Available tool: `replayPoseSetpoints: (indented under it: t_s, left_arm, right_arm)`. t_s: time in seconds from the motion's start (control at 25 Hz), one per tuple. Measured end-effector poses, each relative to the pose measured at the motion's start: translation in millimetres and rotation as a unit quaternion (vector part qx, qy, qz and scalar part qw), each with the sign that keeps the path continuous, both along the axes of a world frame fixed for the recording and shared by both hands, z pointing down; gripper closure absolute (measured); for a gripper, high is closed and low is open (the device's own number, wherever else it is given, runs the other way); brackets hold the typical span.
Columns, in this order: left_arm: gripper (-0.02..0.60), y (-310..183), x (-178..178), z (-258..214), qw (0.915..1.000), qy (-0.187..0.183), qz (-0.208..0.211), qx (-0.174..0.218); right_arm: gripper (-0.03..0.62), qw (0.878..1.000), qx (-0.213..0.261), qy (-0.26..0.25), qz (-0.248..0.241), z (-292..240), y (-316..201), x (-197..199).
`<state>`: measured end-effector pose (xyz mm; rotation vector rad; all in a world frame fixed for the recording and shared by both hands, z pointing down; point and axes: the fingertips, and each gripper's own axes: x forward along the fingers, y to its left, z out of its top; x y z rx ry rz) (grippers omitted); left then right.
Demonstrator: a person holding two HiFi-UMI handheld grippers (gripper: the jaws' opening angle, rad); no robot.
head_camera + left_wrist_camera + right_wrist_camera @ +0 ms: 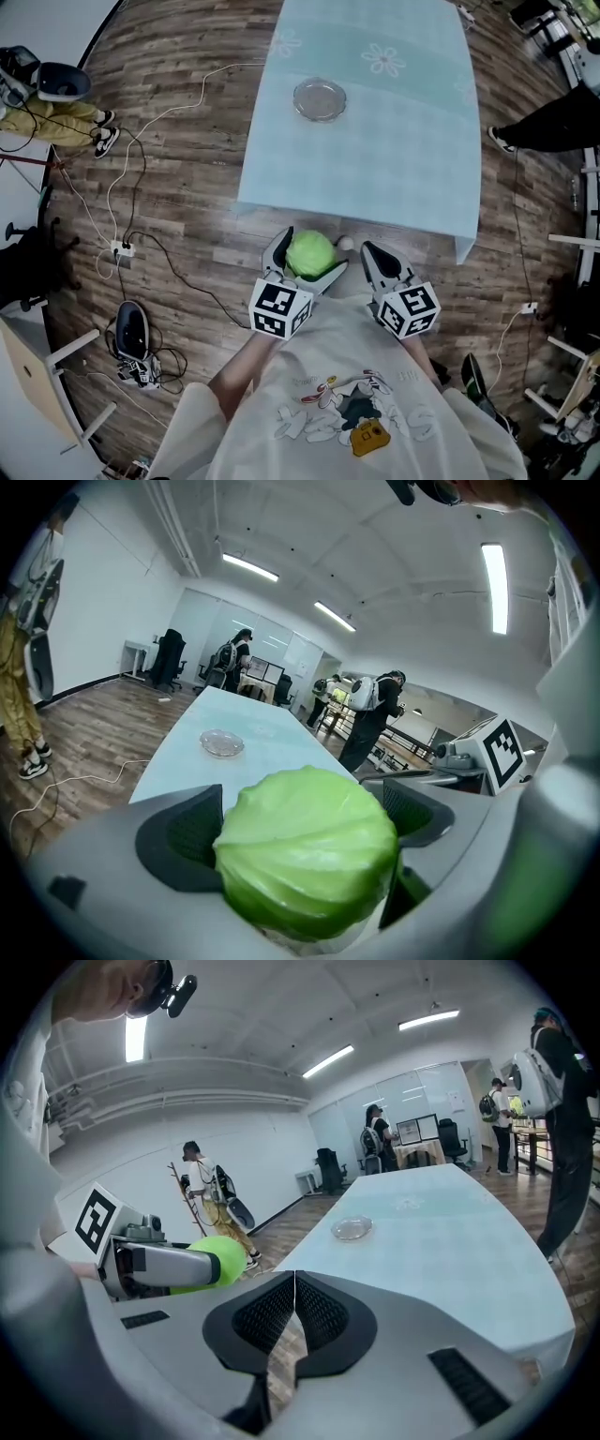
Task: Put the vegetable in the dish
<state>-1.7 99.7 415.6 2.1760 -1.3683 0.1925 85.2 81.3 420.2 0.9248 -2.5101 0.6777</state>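
Observation:
A round green cabbage [310, 253] sits clamped between the jaws of my left gripper [307, 263], held above the wooden floor just short of the table's near edge. In the left gripper view the cabbage [305, 847] fills the gap between the dark pads. A clear glass dish [320, 99] lies on the pale blue tablecloth [375, 169], well ahead of both grippers; it also shows as the dish [222, 743] and the dish [352, 1228]. My right gripper [373, 257] hangs beside the left one, its jaws pressed together with nothing between them [293, 1312].
White cables [150, 131] and a power strip [123, 249] trail over the wooden floor left of the table. A person's dark leg and shoe [534, 131] stand at the table's right side. Several people with backpacks stand at the room's far end [370, 714].

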Motion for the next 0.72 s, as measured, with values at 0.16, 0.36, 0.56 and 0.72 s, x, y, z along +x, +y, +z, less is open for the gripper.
replayPoseSetpoints:
  t_s: [0.16, 0.36, 0.56, 0.72]
  left_arm:
    - [0.037, -7.8, -0.5, 6.7, 0.9998, 0.011, -0.010, -0.010]
    - [0.037, -28.6, -9.0, 15.5, 0.9995, 0.008, -0.019, -0.022]
    - [0.037, -70.3, -23.6, 9.7, 0.9995, 0.003, -0.027, -0.017]
    - [0.037, -103.1, -39.6, 10.6, 0.9995, -0.007, -0.026, -0.014]
  right_arm:
    - [0.572, 1.000, -0.008, 0.001, 0.000, 6.8, -11.2, -3.2]
    - [0.572, 1.000, -0.011, -0.005, -0.015, 13.2, -40.4, -20.0]
    - [0.572, 1.000, -0.006, -0.012, -0.018, 9.4, -88.9, -34.6]
    - [0.572, 1.000, -0.012, -0.019, -0.016, 14.6, -119.7, -49.6]
